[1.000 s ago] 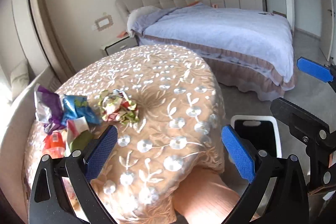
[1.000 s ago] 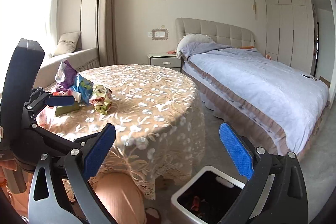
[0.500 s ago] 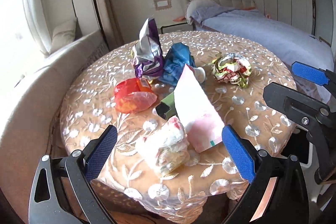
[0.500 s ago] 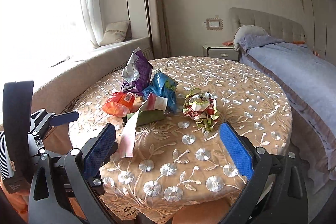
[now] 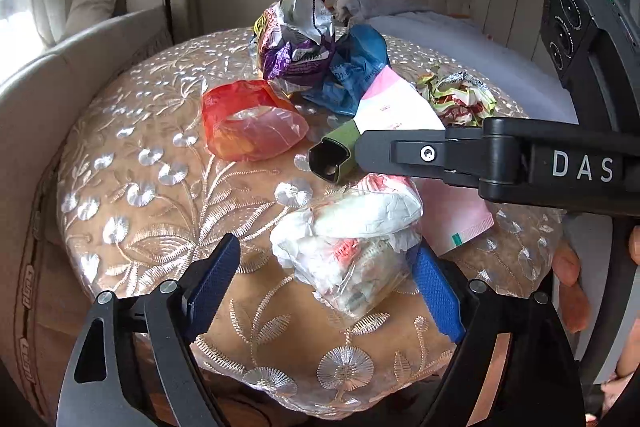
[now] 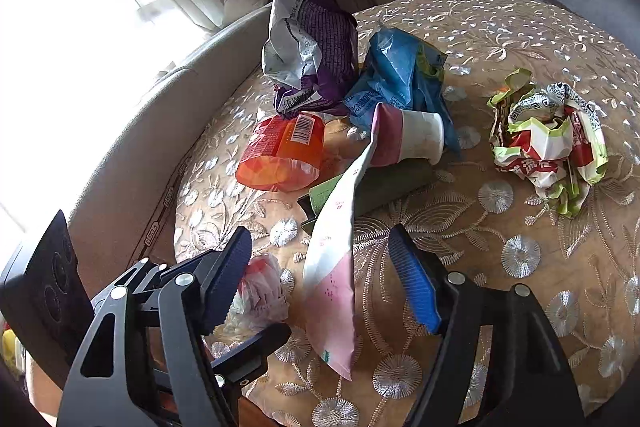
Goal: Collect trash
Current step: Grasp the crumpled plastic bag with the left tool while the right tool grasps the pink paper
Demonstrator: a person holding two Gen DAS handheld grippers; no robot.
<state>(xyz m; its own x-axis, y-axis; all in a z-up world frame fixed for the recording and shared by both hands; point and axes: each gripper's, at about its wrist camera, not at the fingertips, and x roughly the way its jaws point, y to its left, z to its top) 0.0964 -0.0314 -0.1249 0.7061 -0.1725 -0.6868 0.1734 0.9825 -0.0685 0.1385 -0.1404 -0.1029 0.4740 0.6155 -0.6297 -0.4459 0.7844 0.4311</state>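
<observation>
- Trash lies in a loose cluster on the round worktop [image 5: 132, 147], which is draped in an embroidered cloth: a purple snack bag [image 6: 316, 51], a blue bag [image 6: 396, 75], an orange wrapper [image 6: 284, 155], a green carton [image 5: 334, 157], a pink-and-white pouch [image 6: 334, 267], a crumpled white plastic wad [image 5: 352, 239] and a balled red-and-green wrapper [image 6: 548, 139] set apart from the rest.
- Left gripper [image 5: 324, 287] has its jaws spread wide on either side of the white plastic wad, near the worktop's front edge; the right-hand pad looks to be touching or just beside it, the left-hand pad is clear of it. Nothing is clamped yet.
- Right gripper [image 6: 320, 283] also has its jaws apart, with the pouch's lower end between them and neither pad pressing it.
- Handling, as a judgement: the wad is very light, soft and crushable, likely slick film. It should collapse under the pads, so a bite across its thick middle seems safer than a pinch at a loose flap.
- The pouch looks thin, flat and floppy, and stands on edge in the right wrist view. Gripping across its flat faces near the lower end should hold it, though the free end will probably droop.
- Pouch's long axis runs from the jaws away toward the cluster, its far end leaning on the carton by a small white cup [image 6: 420, 139].
- Wad's long axis is hard to call: roughly lumpy, slightly elongated across the left jaws' gap.
</observation>
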